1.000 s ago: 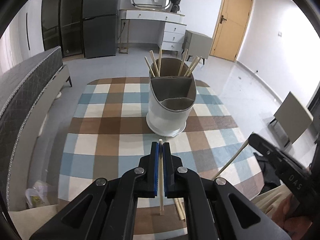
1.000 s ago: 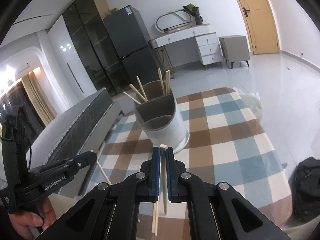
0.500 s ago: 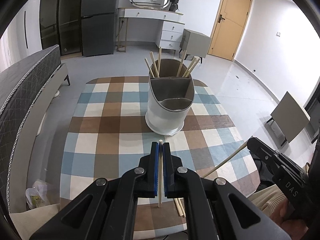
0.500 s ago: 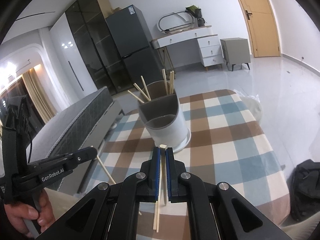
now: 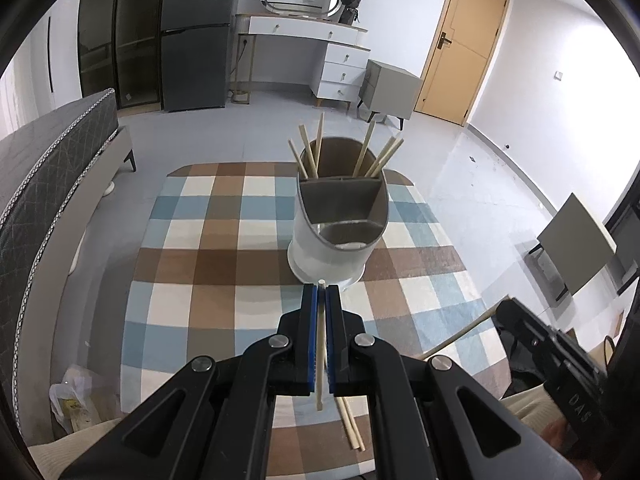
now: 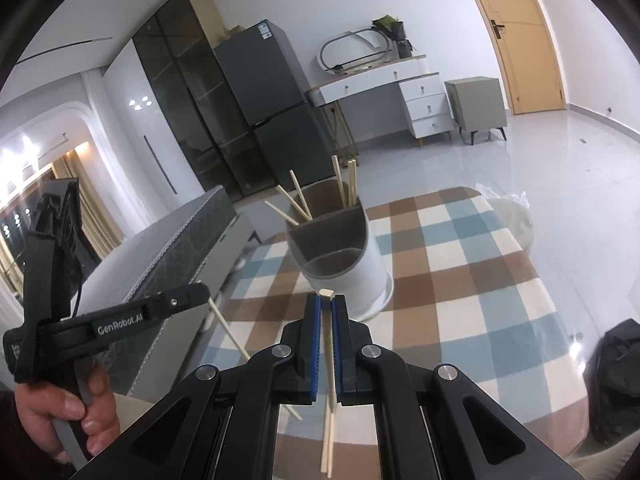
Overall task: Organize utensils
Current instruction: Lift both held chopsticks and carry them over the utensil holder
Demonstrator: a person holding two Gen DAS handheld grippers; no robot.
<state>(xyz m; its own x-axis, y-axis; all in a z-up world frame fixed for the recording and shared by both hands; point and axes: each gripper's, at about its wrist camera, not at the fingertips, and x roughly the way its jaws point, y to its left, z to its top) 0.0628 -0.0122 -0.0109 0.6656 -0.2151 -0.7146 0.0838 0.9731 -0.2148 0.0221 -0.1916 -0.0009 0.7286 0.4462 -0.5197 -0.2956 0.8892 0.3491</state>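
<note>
Near edge of the table: two loose chopsticks [image 5: 352, 426] lie on the checked tablecloth [image 5: 200, 248], just below and right of the left gripper [image 5: 321, 292] in its own view; the right wrist view shows the same pair [image 6: 327, 446] under the right gripper [image 6: 326, 300]. Left gripper is clenched on a single chopstick [image 5: 320, 344], blue pads [image 5: 313, 336] pressing both sides, stick running along the fingers with its tip poking just past the fingertips and its tail hanging out below the jaws. Right gripper likewise clamped on its own chopstick [image 6: 329, 344], square end showing just past the tips, slightly tilted between the pads. In the right wrist view the left gripper [image 6: 200, 294] sits at near left, held by a hand [image 6: 66, 412], its chopstick [image 6: 232, 332] slanting down to the right. In the left wrist view the right gripper [image 5: 506, 308] is at near right, its stick [image 5: 464, 334] angled down-left. Beyond both sets of tips, mid-table: the white utensil holder [image 5: 332, 240], grey divided inside, near compartments look empty. Its far compartment holds six or so chopsticks [image 5: 376, 156] leaning outward. Holder is close ahead of both grippers, apart from them.
</note>
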